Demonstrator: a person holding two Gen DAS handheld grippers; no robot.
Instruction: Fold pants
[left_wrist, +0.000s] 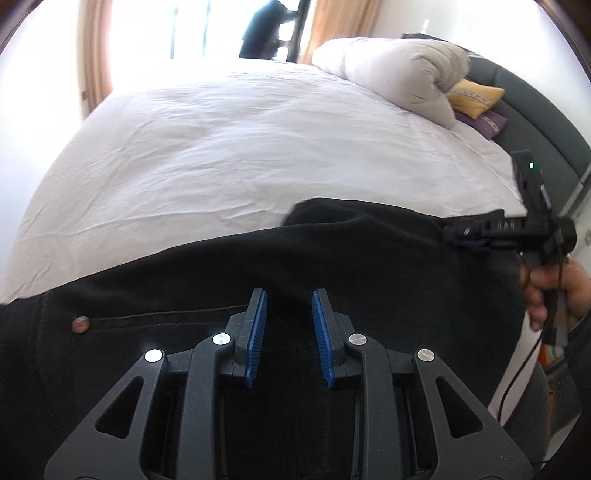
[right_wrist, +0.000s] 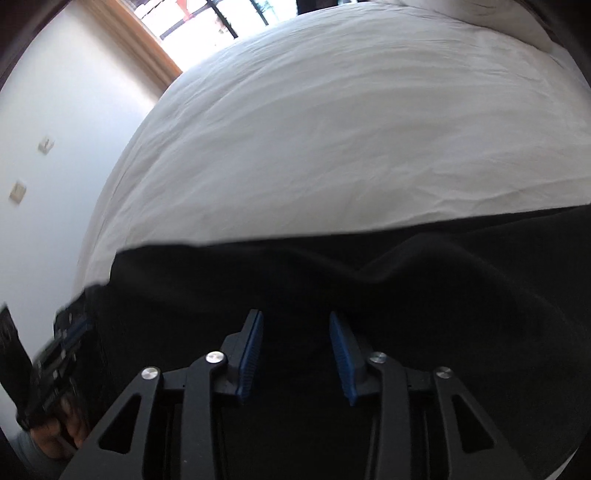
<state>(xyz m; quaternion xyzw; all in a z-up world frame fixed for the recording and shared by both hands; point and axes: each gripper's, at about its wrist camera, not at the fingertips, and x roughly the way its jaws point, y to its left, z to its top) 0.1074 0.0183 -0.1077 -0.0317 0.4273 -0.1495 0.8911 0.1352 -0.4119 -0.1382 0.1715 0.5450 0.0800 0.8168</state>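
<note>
Holding both grippers, left gripper (left_wrist: 289, 317) and right gripper (right_wrist: 296, 338), you keep jaws released over black pants (left_wrist: 332, 251) on the bed (left_wrist: 240, 147).

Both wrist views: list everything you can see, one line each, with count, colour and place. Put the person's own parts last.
pants: one, black, spread along the near edge of the bed, metal button near the waistband at left
bed sheet: one, white, wrinkled, covering the bed beyond the pants
duvet: one, white, rolled up at the head of the bed
cushions: two, yellow on purple, behind the duvet
headboard: one, dark grey, far right
curtains: two, tan, flanking the bright window
wall switches: two, pale, on the white wall
left hand-held gripper: one, black with blue pads, open over the pants
right hand-held gripper: one, same colours, open over the pants
right hand: one, gripping its handle
</note>
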